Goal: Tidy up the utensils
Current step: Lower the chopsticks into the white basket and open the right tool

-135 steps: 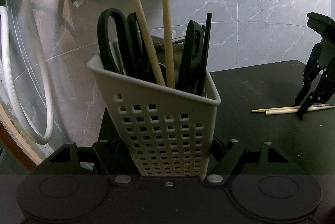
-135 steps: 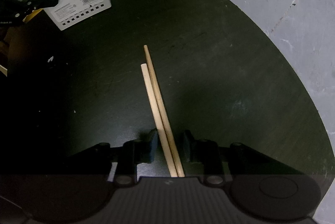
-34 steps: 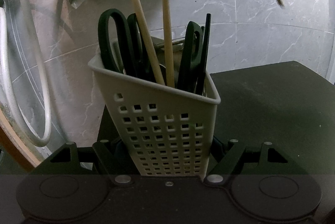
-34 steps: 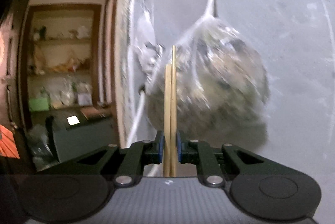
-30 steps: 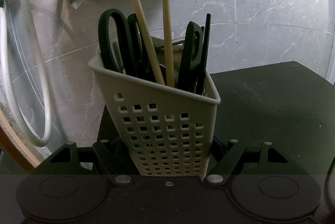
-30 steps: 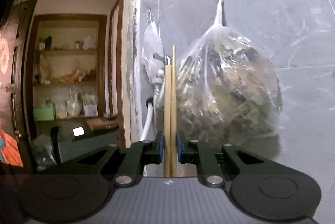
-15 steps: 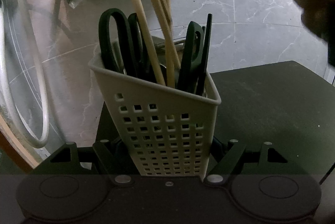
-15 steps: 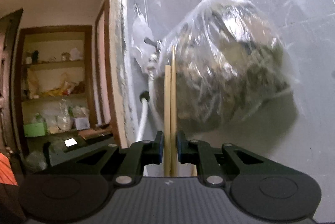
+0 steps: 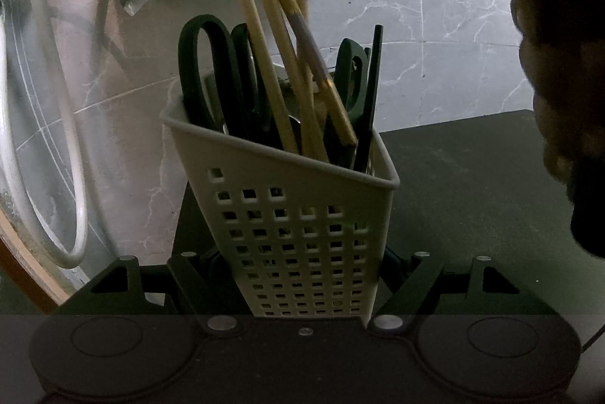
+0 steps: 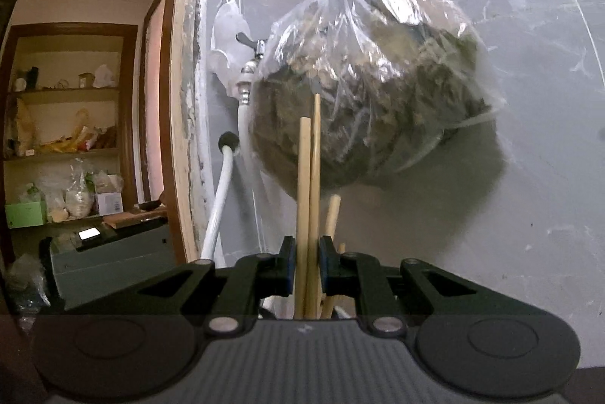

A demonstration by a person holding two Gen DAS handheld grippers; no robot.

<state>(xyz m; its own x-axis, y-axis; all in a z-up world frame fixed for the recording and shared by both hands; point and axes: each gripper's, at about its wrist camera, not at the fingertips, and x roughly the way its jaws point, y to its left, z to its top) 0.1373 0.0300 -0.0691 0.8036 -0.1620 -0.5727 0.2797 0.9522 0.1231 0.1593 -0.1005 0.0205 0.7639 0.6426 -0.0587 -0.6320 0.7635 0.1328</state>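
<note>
Lowered chopsticks [image 9: 302,64] now enter caddy [image 9: 302,234], tips hidden inside.

Dim, flat light in both my views. Fisheye bends the edges, corners go black. Glare glints on the plastic bag [image 10: 370,82] at twelve o'clock; my hand [image 9: 559,71] at three o'clock is blurred shadow.

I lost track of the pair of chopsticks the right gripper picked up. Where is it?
The chopstick pair is clamped in the right gripper; in the left wrist view its lower ends sit inside the white basket, between the scissors and the black handles.
</note>
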